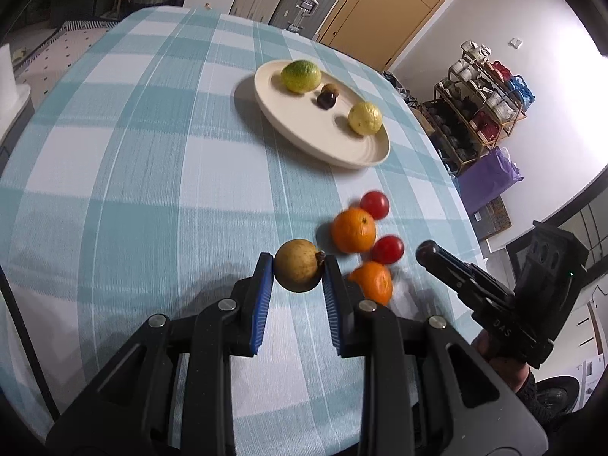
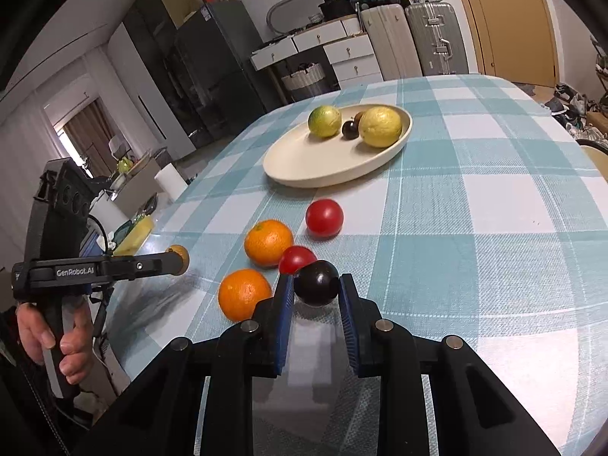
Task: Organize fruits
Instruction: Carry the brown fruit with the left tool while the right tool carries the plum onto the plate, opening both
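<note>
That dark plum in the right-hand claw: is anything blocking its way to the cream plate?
Partly. A red tomato sits on the cloth between the plum and the plate; carried above it, nothing visible blocks the way.

Both wrist views close, angled down across table; share plate [image 1: 374,155], oranges.

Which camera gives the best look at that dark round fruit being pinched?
The right wrist view: the dark fruit sits close and unobstructed between the right gripper pads. The left wrist view shows that gripper from the side, hiding the fruit.
</note>
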